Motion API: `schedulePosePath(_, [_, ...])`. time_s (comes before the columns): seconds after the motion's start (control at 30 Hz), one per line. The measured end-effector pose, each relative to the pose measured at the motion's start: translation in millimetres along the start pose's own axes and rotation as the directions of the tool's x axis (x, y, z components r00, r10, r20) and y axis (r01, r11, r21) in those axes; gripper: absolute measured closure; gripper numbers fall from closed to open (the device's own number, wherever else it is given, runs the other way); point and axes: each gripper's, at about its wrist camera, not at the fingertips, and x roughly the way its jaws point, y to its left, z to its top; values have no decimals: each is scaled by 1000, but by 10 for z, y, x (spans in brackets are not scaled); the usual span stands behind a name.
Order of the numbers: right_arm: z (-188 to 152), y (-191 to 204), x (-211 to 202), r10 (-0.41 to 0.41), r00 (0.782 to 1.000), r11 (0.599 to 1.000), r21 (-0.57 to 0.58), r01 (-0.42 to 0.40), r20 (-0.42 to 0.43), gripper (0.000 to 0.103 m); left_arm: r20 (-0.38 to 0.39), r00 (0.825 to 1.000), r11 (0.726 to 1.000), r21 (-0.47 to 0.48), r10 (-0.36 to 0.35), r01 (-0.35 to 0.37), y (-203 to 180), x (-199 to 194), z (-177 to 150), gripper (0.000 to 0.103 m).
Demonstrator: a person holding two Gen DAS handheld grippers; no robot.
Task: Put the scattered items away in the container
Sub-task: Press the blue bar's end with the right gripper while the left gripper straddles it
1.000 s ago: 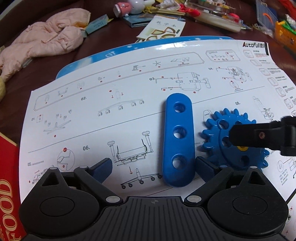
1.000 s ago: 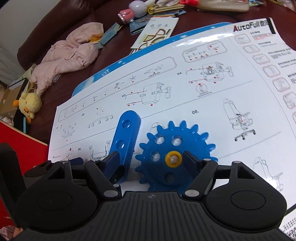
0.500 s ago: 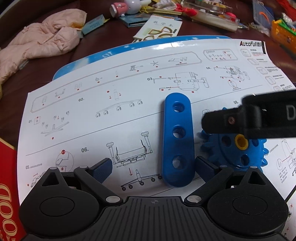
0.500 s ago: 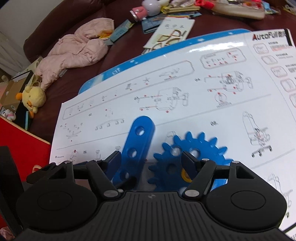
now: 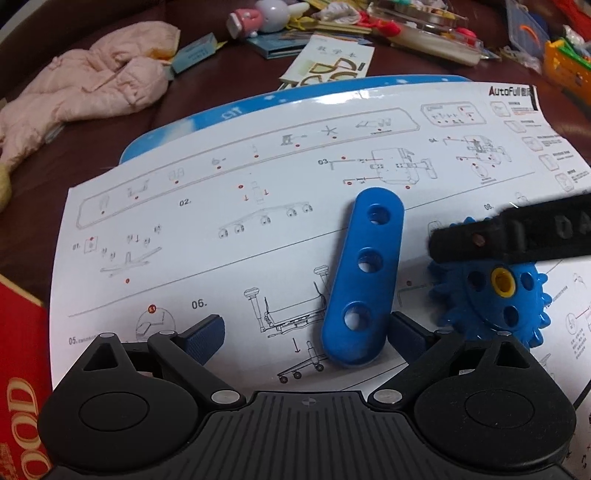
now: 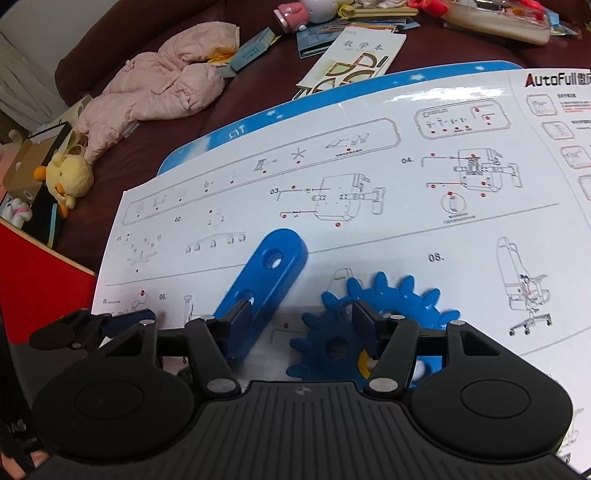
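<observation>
A blue three-hole bar (image 5: 364, 280) and a blue toothed gear (image 5: 491, 306) with a yellow hub lie on a white instruction sheet (image 5: 221, 221). My left gripper (image 5: 306, 328) is open, and the bar's near end rests between its fingers, close to the right one. One black finger (image 5: 480, 240) of the right gripper crosses over the gear's far edge. In the right wrist view my right gripper (image 6: 303, 317) is closing: its left finger sits against the bar (image 6: 266, 280), its right finger stands over the gear (image 6: 399, 302), and the gear's left half is between them, unpressed.
A red box (image 5: 18, 369) printed FOOD sits at the near left, also the red box (image 6: 37, 277) in the right wrist view. A pink jacket (image 5: 92, 85), a yellow plush duck (image 6: 68, 177), booklets (image 5: 328, 62) and toy clutter (image 5: 424, 26) line the far side of the dark surface.
The right gripper has slid left over the gear and narrowed its jaws. The blue bar now lies slanted instead of straight. The left gripper has held still.
</observation>
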Motion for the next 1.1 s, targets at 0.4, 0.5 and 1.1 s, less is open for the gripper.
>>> schedulePosePath(0.4, [240,128,266,48,997,998,-40,-45,67,41,-4,997,996,37,-76,76,30,163,-9,22])
schedulePosePath(0.5, [270,120,385,46,997,998,-45,-43,60,49,10,998,995,67,-69,68,7,160,-40,22])
schedulePosePath(1.1, [-190,192,335,77,996,997,-18,-77,-44,77,5,990,985,94,-143,142,-53,-146,-447,59])
